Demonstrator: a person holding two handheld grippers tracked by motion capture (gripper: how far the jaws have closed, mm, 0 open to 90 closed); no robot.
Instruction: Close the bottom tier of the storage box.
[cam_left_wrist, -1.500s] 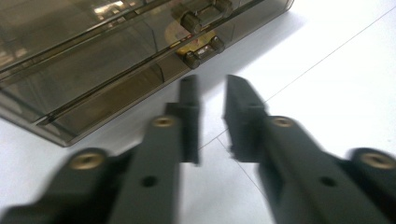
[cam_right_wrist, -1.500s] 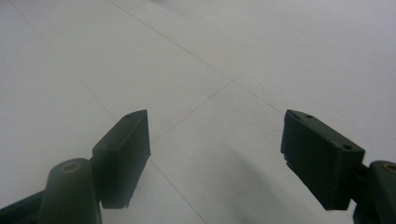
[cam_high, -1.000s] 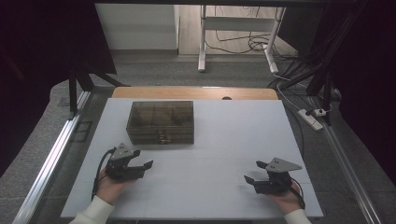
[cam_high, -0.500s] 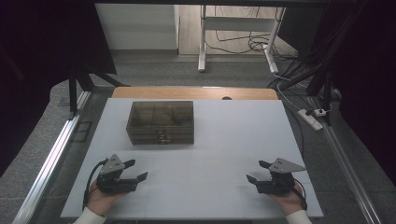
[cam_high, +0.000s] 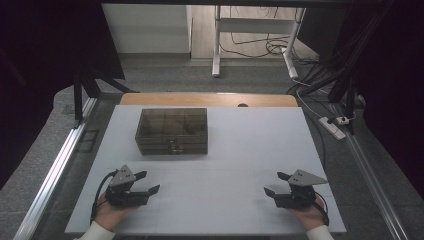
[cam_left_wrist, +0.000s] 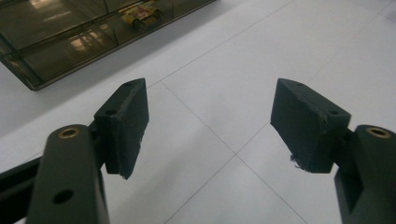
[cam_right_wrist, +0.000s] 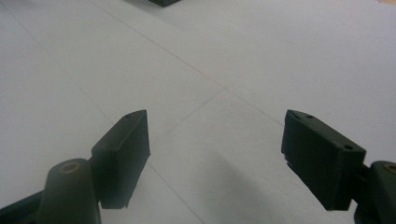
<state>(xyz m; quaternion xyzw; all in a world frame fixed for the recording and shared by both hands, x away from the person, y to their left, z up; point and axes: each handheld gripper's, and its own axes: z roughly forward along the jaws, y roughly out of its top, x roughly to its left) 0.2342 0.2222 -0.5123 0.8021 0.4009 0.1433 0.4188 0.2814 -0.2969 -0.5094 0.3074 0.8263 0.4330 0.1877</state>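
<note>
Left gripper jaws: wide apart in the left gripper view, nothing between the two black pads (cam_left_wrist: 125, 126), bare white surface showing through the gap.
Left gripper: the left gripper (cam_high: 148, 182) lies low over the near left part of the table, held in the person's left hand (cam_high: 111, 214), jaws pointing toward the table's middle and slightly away from the person; a grey three-cornered plate sits on top and a black cable loops off its outer side.
Right gripper jaws: equally wide apart in the right gripper view, the pads (cam_right_wrist: 123, 154) clear of everything, plain white surface between them.
Right gripper: the right gripper (cam_high: 277, 183) rests low over the near right part of the table in the person's right hand (cam_high: 306, 215), jaws pointing inward toward the left gripper, grey plate on top.
Grippers to each other: well apart, roughly level across the near edge, facing one another.
Compartment box: a dark, translucent compartment box (cam_high: 172, 130) with its lid closed and a small latch on the near face sits on the far left-middle of the table, well apart from both grippers; the left gripper is the nearer one. In the left gripper view its corner (cam_left_wrist: 70, 39) shows beyond the jaws, with something yellowish inside one compartment, too blurred to identify.
Table: white table (cam_high: 250, 150) with faint thin grid lines, a wooden strip along its far edge.
</note>
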